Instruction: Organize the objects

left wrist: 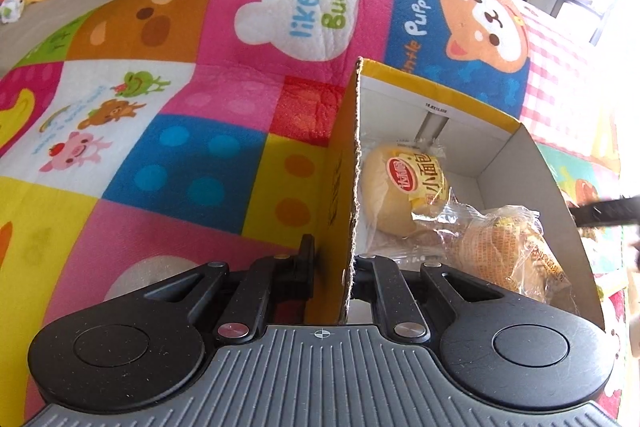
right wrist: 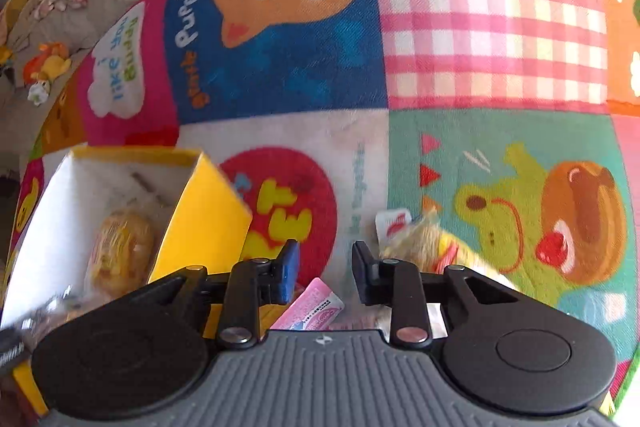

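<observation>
Play mat [left wrist: 208, 163] reading "i like you Buddy", left jaws clamping yellow box [left wrist: 347, 187] wall, right jaws parted.

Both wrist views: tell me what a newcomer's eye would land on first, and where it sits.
The bright cartoon patchwork mat fills both views. On it stands an open yellow box whose near wall the left tool pinches, with wrapped buns inside. In the right wrist view a pink packet lies on the mat between the right tool's jaws, a small plush toy just beyond.
</observation>
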Demonstrator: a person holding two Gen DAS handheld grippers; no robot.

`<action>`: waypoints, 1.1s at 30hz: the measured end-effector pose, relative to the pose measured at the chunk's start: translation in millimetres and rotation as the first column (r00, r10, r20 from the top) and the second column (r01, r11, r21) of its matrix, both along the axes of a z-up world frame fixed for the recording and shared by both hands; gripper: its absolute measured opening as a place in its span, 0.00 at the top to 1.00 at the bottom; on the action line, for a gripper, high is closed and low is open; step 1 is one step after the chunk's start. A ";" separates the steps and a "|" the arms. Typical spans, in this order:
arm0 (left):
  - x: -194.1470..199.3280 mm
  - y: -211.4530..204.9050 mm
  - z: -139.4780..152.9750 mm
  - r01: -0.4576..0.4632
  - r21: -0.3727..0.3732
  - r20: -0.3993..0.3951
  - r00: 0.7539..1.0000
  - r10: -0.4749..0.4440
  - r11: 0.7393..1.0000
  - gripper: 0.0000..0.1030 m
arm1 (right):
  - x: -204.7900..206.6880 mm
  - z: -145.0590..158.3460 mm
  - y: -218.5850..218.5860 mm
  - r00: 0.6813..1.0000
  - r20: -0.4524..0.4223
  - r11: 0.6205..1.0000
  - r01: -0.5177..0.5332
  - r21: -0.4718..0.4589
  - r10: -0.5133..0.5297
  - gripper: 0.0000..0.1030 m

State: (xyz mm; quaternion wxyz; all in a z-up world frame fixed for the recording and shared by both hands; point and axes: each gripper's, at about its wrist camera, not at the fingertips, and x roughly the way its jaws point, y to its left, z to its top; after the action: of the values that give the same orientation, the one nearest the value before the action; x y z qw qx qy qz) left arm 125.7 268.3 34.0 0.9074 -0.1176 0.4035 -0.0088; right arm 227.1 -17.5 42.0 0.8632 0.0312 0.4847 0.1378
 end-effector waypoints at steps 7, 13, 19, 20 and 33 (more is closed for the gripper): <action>-3.3 1.2 0.1 -0.001 -0.005 -0.017 1.000 0.001 1.000 0.89 | -81.3 44.2 -21.3 0.994 0.106 0.999 -0.021 -0.033 0.024 0.53; -4.4 0.5 -0.1 0.005 0.004 -0.021 1.000 -0.005 1.000 0.89 | -113.6 23.8 -29.3 0.994 0.091 0.998 0.064 0.009 -0.065 0.33; -3.7 -0.1 -0.1 0.002 0.001 -0.028 1.000 -0.002 1.000 0.89 | -119.0 0.7 -22.0 0.984 0.109 0.989 0.135 0.056 -0.140 0.33; -3.1 0.2 -0.5 0.000 -0.001 -0.030 1.000 0.000 1.000 0.89 | -117.4 1.6 -19.8 0.983 0.119 0.989 0.135 0.061 -0.142 0.33; -3.5 1.2 -1.7 0.007 -0.003 -0.031 1.000 -0.007 1.000 0.88 | -51.7 2.5 24.2 0.982 0.180 0.996 0.069 -0.057 -0.057 0.61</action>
State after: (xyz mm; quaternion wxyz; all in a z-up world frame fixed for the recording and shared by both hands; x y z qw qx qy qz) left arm 122.2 269.4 32.3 0.9009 -0.1174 0.4177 -0.0106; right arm 175.5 6.7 44.5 0.9076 0.0068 0.4083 0.0972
